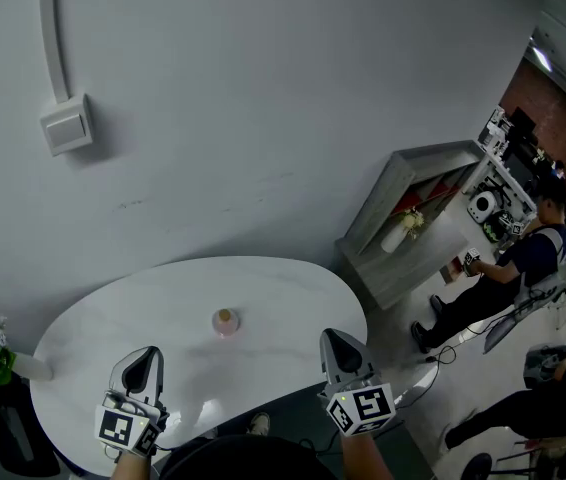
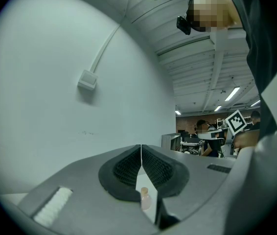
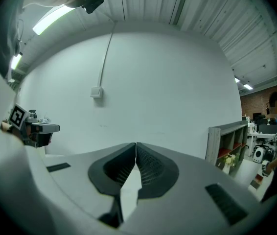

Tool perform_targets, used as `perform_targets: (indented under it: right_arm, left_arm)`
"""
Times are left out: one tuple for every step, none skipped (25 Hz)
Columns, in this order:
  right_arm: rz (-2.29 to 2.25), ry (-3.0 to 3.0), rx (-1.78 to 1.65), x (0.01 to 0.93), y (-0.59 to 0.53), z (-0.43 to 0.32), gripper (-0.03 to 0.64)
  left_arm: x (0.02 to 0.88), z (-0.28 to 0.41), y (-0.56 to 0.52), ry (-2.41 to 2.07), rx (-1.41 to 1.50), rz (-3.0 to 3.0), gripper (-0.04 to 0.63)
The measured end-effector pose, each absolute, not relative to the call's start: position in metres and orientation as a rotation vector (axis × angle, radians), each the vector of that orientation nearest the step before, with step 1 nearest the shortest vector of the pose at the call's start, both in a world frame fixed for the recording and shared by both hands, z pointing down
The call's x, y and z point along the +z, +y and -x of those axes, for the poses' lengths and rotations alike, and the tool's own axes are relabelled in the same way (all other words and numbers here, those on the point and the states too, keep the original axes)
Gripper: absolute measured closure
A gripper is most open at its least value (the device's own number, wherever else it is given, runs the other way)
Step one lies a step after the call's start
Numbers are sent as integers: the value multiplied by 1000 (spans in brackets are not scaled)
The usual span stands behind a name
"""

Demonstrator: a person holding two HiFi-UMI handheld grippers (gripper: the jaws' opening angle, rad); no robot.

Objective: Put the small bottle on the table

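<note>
Evenly abreast: left tool (image 1: 146, 356), right tool (image 1: 337, 340).

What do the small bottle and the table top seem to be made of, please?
The small bottle looks like translucent, pale pink plastic or glass, since light passes through its body; which of the two cannot be told. Its tan stopper may be cork or wood. The table looks like polished white marble or a marble-look laminate, going by the faint grey veining and soft sheen.
</note>
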State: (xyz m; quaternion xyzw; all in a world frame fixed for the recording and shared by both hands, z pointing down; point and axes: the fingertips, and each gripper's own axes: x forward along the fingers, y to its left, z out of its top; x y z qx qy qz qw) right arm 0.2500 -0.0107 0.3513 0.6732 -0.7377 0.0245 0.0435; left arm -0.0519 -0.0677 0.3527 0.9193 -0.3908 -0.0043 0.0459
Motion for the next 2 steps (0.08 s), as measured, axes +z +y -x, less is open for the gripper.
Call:
perform_targets:
  right_arm:
    - [-2057,-2255,75,351,-11,-250,607]
    - [-2056,-2255,75,352,-10,-250,607]
  left_arm:
    - [352,52,-68,-1194,-14,-2805,586]
    - [352,52,-67,-1194,-14,-2804,586]
